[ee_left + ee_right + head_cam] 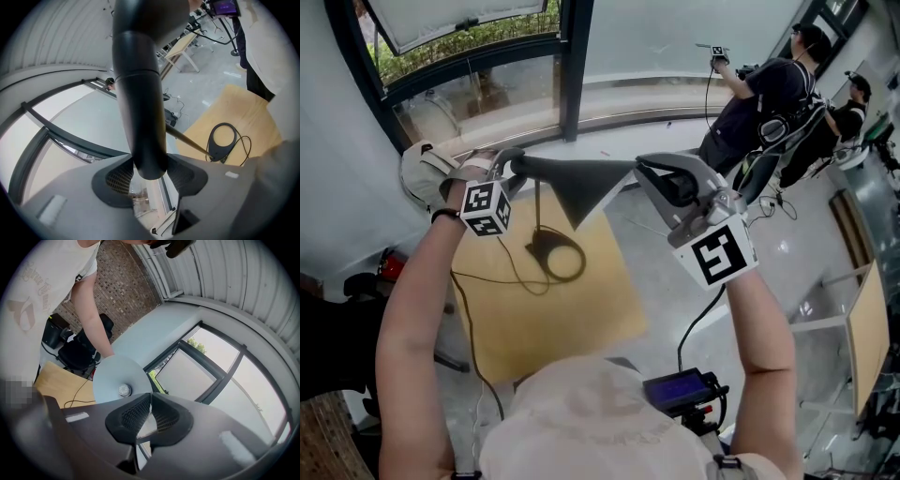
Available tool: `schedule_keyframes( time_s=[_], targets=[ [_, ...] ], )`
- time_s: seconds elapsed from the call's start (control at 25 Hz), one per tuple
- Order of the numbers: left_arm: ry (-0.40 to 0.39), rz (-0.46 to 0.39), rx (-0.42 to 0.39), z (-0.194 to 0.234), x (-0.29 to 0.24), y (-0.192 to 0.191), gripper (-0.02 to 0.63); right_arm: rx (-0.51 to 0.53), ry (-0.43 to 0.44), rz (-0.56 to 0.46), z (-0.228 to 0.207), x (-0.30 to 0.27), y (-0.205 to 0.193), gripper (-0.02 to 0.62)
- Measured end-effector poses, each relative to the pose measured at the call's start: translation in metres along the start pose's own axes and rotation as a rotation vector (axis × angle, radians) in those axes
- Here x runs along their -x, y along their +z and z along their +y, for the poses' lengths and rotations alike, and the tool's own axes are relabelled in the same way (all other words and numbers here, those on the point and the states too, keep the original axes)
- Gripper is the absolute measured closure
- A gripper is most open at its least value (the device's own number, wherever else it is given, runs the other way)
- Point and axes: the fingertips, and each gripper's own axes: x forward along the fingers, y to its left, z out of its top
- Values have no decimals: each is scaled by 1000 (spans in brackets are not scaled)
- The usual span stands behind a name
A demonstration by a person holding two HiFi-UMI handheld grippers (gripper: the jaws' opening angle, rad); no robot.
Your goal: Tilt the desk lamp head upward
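Observation:
The desk lamp has a dark grey cone shade (pixel 581 183) on a thin stem (pixel 187 139) rising from a ring-shaped base (pixel 555 253) on a wooden table (pixel 600 309). My left gripper (pixel 514 167) is shut on the lamp's dark tubular neck (pixel 138 93), which fills the space between its pads. My right gripper (pixel 645 171) meets the shade's wide rim at the right. In the right gripper view the pale inside of the shade (pixel 112 373) with its bulb (pixel 123 390) lies just left of the jaws. They stand almost together on the rim's edge.
A black cable (pixel 502 272) runs from the base across the tabletop and over its left edge. A dark-framed window (pixel 572 66) runs along the far side. People (pixel 769 103) work at the back right. Another wooden tabletop (pixel 867 328) stands at the right.

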Motion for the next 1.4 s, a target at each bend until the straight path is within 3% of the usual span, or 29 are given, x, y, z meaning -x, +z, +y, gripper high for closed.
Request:
schedule_keyframes(
  time_s=[0.16, 0.6, 0.96, 1.24, 1.4],
  targets=[
    [-30, 11, -24, -9, -1, 1, 391, -22, -3, 3, -14, -11, 10, 565],
    [-48, 2, 63, -18, -4, 3, 391, -58, 32, 31, -34, -35, 24, 558],
    [-41, -9, 75, -18, -4, 4, 390, -10, 42, 50, -33, -33, 25, 555],
    [-5, -7, 60, -18, 0, -1, 360, -51, 13, 15, -32, -31, 25, 527],
    [31, 1, 136, -13, 13, -17, 360, -79, -13, 5, -31, -27, 24, 502]
  ],
)
